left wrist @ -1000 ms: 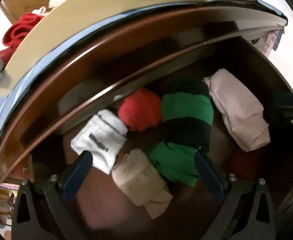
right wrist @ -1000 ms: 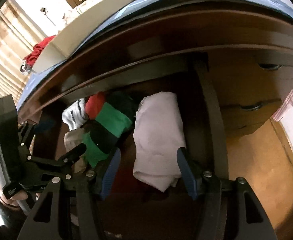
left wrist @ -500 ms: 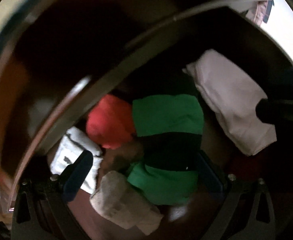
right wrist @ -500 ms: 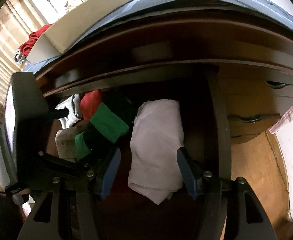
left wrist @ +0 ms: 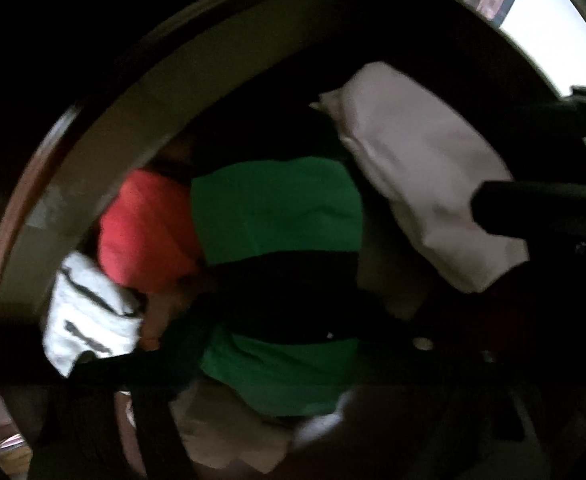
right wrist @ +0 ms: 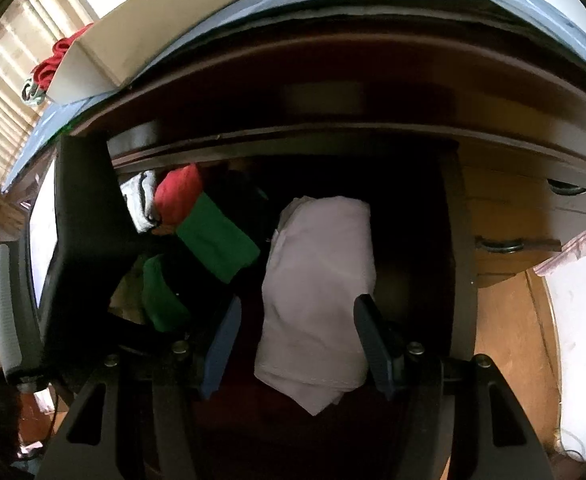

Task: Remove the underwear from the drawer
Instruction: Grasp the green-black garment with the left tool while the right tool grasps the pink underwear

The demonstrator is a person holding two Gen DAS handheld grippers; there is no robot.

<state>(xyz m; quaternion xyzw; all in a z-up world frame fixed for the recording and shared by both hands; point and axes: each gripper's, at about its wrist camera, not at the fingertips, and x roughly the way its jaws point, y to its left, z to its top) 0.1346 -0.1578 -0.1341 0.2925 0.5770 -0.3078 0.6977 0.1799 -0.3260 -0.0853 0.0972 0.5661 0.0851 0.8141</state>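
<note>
The green-and-black striped underwear lies folded in the middle of the open drawer, and everything else is best placed from it. It sits on top of the pile rather than tucked under anything, which is probably why it is the piece being gone for. The left hand-held gripper points down over it from above, the natural way into a drawer with the dresser top overhanging. Its jaws have just been closing with the striped fabric between them; the view is too dark and blurred to show whether the pads already press the cloth, so I cannot tell if the grip is made.

Just left of the striped piece a red garment touches its edge, and beyond that is a white folded piece with dark markings. A beige piece lies partly under its near end. To its right, close but apart, lies a pale pink folded garment.

The right hand-held gripper hangs over that pink garment with its jaws apart, the blue pads standing on either side of the cloth without clearly pressing it, as if waiting its turn or ready to steady the pile.

Above the drawer the dresser top carries a cream box and something red beside it.
</note>
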